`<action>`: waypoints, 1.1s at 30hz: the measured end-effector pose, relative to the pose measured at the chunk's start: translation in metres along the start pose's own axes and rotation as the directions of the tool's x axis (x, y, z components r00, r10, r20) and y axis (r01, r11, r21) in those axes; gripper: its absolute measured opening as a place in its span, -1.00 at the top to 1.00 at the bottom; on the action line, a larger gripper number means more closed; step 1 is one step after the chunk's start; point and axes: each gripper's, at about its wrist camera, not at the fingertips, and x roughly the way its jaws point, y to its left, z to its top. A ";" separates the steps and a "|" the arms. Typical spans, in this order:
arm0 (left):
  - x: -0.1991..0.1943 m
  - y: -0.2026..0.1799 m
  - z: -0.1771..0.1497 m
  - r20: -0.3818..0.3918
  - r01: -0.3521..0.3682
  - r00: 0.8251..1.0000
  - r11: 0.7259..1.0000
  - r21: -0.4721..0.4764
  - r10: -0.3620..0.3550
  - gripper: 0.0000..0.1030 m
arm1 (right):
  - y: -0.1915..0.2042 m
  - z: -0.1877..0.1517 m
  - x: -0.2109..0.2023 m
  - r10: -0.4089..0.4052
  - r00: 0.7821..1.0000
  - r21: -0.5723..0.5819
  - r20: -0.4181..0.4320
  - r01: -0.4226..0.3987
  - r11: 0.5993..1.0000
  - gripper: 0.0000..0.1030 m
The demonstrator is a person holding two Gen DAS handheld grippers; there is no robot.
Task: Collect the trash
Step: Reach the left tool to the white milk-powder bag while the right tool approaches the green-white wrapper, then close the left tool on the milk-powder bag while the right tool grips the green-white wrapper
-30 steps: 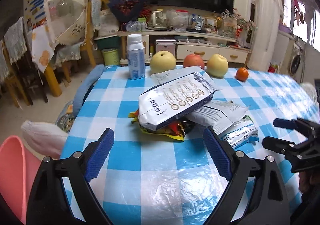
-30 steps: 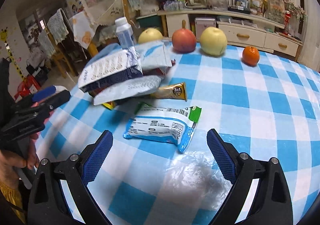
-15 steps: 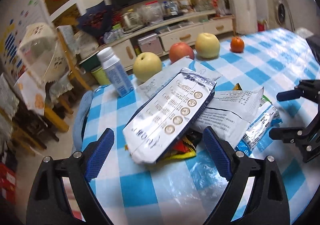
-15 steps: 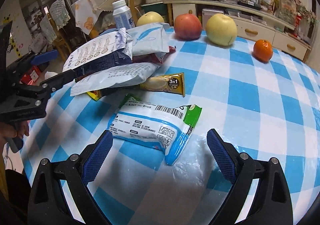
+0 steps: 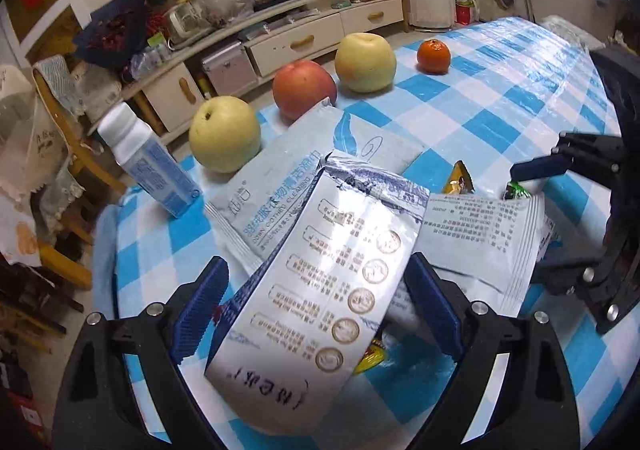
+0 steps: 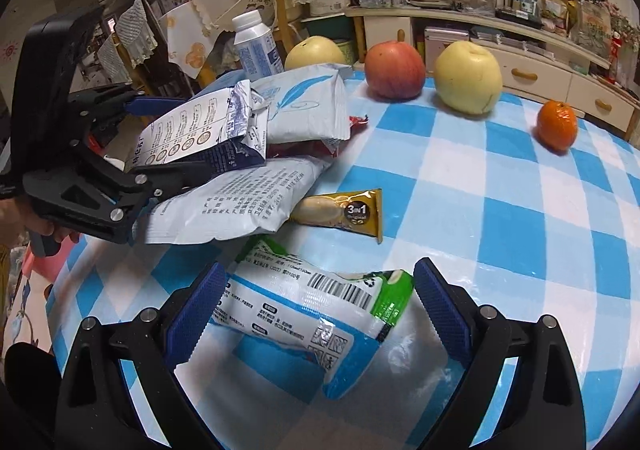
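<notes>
A pile of empty wrappers lies on the blue-checked table (image 5: 500,90). On top is a silver-and-navy bag (image 5: 320,290), which also shows in the right wrist view (image 6: 192,138). My left gripper (image 5: 316,310) is open, its fingers on either side of this bag. Under it lie a pale blue cleaning-wipes pack (image 5: 288,174) and a white printed pouch (image 5: 476,234). My right gripper (image 6: 316,314) is open around a white, blue and green wrapper (image 6: 304,314). A gold 3in1 sachet (image 6: 344,212) lies just beyond it.
Two yellow pears (image 5: 224,134) (image 5: 366,62), a red apple (image 5: 304,90), an orange (image 5: 433,57) and a blue-white bottle (image 5: 148,166) stand along the table's far edge. Chairs (image 6: 132,38) and a cluttered cabinet (image 6: 500,38) lie beyond.
Both grippers have moved forward and down. The left one now straddles the silver bag and the right one straddles the white-green wrapper. Both stay open.
</notes>
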 end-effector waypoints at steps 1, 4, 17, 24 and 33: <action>0.002 0.000 0.000 -0.004 0.007 1.000 1.000 -0.007 -0.007 -0.69 | 0.001 0.000 0.003 0.004 1.000 -0.011 -0.012 -0.004 1.000 -0.82; 0.004 -0.003 -0.001 -0.006 0.027 1.000 0.999 -0.041 -0.028 -0.51 | 0.002 -0.003 0.007 0.003 0.999 -0.049 -0.043 -0.005 0.999 -0.82; -0.019 -0.026 -0.036 -0.003 0.057 0.998 0.981 -0.184 -0.058 -0.26 | 0.030 -0.032 -0.008 0.180 0.967 -0.135 -0.182 -0.206 0.969 -0.85; -0.040 -0.019 -0.070 0.042 0.074 0.997 0.930 -0.361 -0.063 -0.26 | 0.052 -0.043 -0.022 0.126 0.982 -0.238 -0.144 -0.158 0.958 -0.85; -0.073 -0.007 -0.105 0.095 0.063 0.995 0.824 -0.563 -0.011 -0.25 | 0.048 -0.026 0.004 -0.016 0.997 -0.239 -0.080 -0.003 0.971 -0.85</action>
